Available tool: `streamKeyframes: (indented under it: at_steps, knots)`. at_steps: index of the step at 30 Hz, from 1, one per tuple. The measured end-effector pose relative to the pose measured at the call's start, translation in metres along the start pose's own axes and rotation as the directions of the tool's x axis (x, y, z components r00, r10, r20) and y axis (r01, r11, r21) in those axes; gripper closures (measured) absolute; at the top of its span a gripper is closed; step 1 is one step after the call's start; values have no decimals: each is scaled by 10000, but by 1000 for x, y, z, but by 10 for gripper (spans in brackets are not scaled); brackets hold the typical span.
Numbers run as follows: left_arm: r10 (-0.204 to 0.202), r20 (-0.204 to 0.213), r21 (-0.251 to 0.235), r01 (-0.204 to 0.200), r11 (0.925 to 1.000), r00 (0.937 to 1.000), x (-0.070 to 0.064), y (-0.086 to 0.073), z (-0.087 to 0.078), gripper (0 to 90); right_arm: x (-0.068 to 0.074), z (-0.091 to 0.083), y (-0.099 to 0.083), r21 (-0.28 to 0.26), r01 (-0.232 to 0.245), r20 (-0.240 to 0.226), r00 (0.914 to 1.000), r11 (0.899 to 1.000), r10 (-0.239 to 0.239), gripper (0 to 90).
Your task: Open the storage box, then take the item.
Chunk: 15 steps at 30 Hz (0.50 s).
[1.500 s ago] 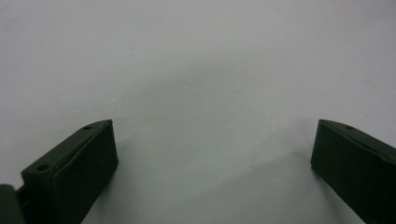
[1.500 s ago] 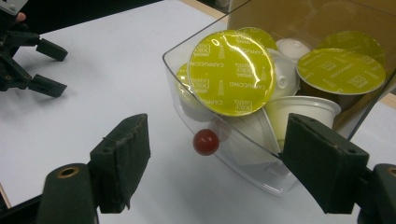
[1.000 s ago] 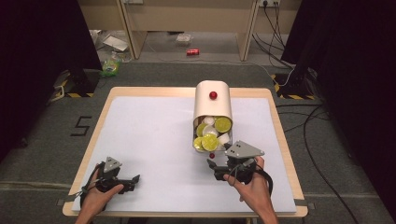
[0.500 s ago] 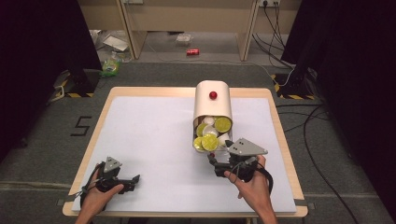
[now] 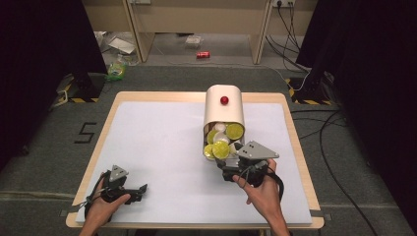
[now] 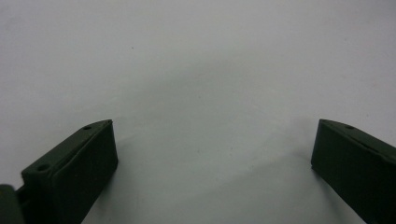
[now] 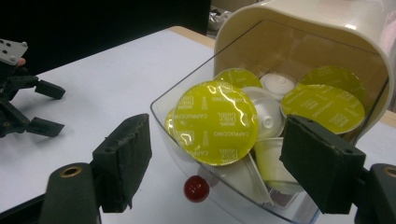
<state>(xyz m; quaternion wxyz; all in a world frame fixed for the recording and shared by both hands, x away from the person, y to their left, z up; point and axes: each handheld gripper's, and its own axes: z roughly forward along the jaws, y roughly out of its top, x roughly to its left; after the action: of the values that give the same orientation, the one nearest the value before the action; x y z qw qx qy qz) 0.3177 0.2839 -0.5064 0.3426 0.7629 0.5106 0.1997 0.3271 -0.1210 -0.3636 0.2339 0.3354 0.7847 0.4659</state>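
Note:
A cream container (image 5: 224, 110) lies on the white table sheet (image 5: 157, 142), with a red knob (image 5: 224, 100) on its top. Its clear drawer (image 7: 170, 140) sticks out toward me, full of yellow-green foil-lidded capsules (image 7: 215, 122) and white capsules (image 7: 276, 85). A red knob (image 7: 196, 188) sits on the drawer's front. My right gripper (image 5: 225, 170) is open just before the drawer's front edge, its jaws (image 7: 217, 137) standing either side of the front capsule without touching it. My left gripper (image 5: 141, 190) rests open on the sheet near the front left, with nothing between its jaws (image 6: 215, 140).
The wooden table edge (image 5: 300, 147) runs close to the right of the container. Cables and a red can (image 5: 202, 54) lie on the floor beyond the table. My left gripper (image 7: 44, 105) appears far off in the right gripper view.
My right gripper has edged slightly toward the drawer. The left gripper and the container have stayed put.

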Motion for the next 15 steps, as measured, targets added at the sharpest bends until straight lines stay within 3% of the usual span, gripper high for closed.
streamKeyframes:
  at_steps: [15]
  knots:
    - [-5, -3, -18, 5, 10000, 10000, 0, 0, 0, 0, 1, 20, 9, -51, -9, 106, 9999, 10000, 10, 248]
